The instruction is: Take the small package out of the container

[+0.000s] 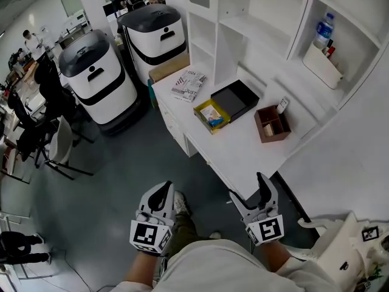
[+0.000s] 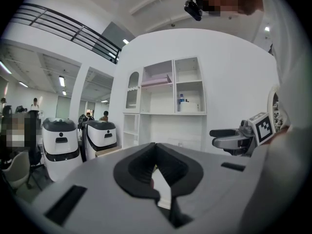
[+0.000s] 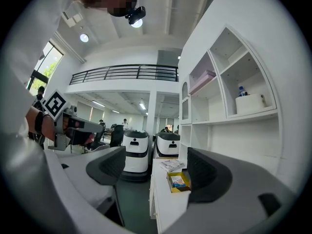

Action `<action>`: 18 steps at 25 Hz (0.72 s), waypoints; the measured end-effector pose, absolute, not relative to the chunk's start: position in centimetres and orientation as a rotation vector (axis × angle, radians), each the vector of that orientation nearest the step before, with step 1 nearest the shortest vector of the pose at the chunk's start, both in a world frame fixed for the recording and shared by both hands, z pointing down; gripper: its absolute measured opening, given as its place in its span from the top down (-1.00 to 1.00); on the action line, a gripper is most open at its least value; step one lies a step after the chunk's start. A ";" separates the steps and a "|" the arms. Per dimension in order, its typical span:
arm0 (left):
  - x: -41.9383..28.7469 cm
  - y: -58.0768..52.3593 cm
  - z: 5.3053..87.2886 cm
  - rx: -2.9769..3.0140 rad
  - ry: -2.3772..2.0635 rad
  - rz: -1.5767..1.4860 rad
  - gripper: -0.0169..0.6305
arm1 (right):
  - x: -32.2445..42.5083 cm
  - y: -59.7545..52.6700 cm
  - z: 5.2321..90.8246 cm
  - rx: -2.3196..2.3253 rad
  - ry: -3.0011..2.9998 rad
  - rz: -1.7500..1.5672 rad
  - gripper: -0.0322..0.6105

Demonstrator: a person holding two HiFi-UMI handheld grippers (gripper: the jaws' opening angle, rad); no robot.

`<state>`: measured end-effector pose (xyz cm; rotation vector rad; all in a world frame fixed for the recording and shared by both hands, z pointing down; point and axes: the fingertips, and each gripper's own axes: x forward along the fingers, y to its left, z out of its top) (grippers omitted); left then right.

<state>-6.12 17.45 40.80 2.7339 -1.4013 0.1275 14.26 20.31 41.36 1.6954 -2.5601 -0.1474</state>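
A yellow open container [image 1: 211, 115] sits on the white desk [image 1: 243, 151] with a small blue-and-white package [image 1: 213, 118] lying inside it. In the right gripper view the container [image 3: 178, 182] shows far ahead on the desk. My right gripper [image 1: 260, 187] hovers off the desk's near corner, well short of the container, open with nothing between its jaws. My left gripper [image 1: 160, 196] hangs over the floor to the left of the desk, its jaws shut with nothing in them. In its own view the left gripper [image 2: 157, 165] has its pads meeting.
On the desk lie a black flat box [image 1: 236, 98], a brown wooden organiser [image 1: 273, 124] and a printed booklet [image 1: 188, 84]. White shelves [image 1: 267, 17] rise behind the desk. Two white-and-black robot units [image 1: 97, 78] stand on the floor at left. A white chair [image 1: 340, 248] is at my right.
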 end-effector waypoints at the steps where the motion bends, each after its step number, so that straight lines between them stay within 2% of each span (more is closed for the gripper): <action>1: -6.3 16.3 41.1 2.734 -1.392 0.129 0.92 | 14.1 19.3 41.6 1.699 -2.549 -0.147 -0.33; 18: -11.3 -7.6 40.9 2.821 -1.184 0.165 0.92 | 10.5 -4.5 41.9 1.823 -2.306 -0.095 -0.32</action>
